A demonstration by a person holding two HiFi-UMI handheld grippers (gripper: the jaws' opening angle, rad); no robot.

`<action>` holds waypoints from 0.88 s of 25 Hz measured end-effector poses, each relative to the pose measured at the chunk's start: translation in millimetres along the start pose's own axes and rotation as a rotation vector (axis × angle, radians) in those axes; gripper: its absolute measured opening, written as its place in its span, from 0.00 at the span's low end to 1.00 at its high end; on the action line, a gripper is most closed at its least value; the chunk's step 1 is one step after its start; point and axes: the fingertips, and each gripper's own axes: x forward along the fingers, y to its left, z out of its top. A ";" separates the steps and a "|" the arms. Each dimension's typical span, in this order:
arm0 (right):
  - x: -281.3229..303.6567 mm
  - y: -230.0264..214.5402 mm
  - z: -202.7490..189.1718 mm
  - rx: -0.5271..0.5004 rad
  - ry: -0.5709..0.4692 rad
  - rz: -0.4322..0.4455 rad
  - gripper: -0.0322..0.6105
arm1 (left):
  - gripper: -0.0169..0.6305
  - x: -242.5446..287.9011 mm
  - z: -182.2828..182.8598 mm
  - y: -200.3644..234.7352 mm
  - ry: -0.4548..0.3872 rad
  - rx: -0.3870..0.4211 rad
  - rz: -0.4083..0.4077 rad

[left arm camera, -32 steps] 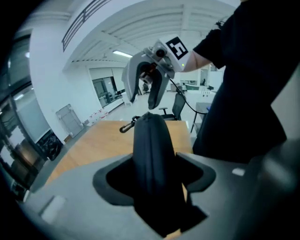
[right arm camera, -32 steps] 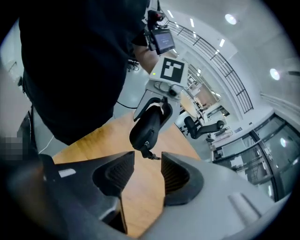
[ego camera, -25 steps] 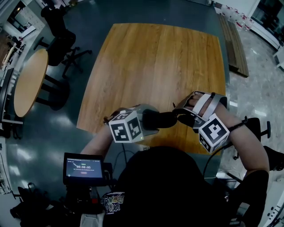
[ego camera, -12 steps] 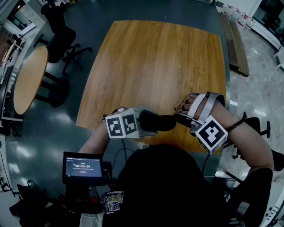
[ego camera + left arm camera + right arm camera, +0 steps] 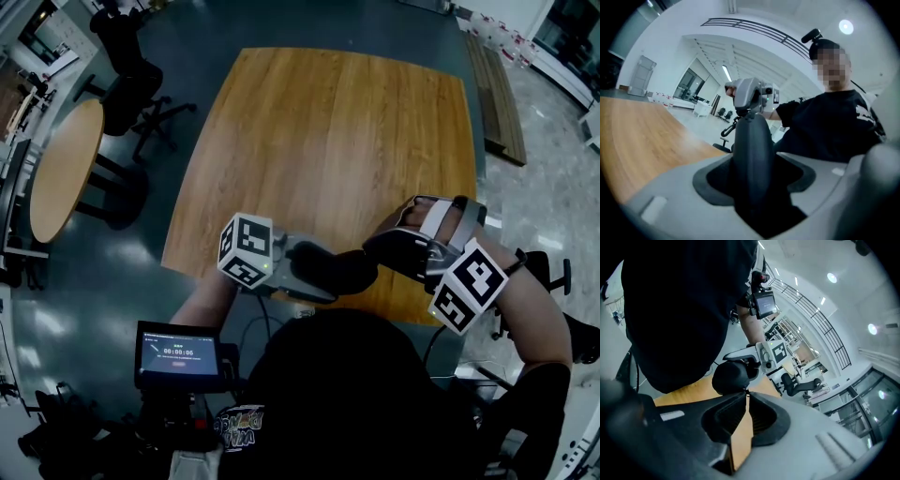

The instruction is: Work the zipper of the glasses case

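Left hand-held gripper (image 5: 752, 185): jaws clamped round glasses case (image 5: 752, 150). Case held lengthwise, close to body, above near edge of counter (image 5: 328, 131).

Right hand-held gripper (image 5: 746, 399): jaws just been closing, now almost together. Tips pinch what looks like zipper pull (image 5: 746, 391) at case's end.

Step, as judged: pull gripped, zip run not yet begun.

Next move calls for drawing pull along case edge while left grip stays firm.

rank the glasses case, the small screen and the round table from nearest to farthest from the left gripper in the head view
1. glasses case: clamped in the jaws of the left gripper, sticking out to its right.
2. small screen: below and left of it, by the person's left forearm.
3. round table: far off at the picture's left edge, across the floor.
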 end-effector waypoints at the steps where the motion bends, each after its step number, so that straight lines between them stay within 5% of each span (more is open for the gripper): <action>1: -2.0 -2.6 1.0 -0.005 0.003 -0.018 0.09 | 0.45 0.6 2.9 -3.0 -0.023 -0.016 -0.030; 5: -11.3 -13.5 4.8 -0.026 0.019 -0.097 0.09 | 0.45 -3.1 26.4 -21.6 -0.176 -0.139 -0.196; 9: -22.6 -18.0 1.8 -0.052 0.057 -0.149 0.09 | 0.44 -15.7 44.5 -17.8 -0.348 -0.182 -0.217; 14: -27.3 -11.6 2.0 -0.091 0.078 -0.151 0.08 | 0.43 -13.4 42.4 -16.8 -0.328 -0.152 -0.179; 18: -29.8 -11.1 -1.3 -0.120 0.107 -0.162 0.05 | 0.43 -26.9 51.4 -12.2 -0.428 -0.172 -0.162; 22: -30.1 -12.4 -5.3 -0.054 0.085 -0.106 0.06 | 0.43 -22.0 40.8 -13.7 -0.268 -0.098 -0.087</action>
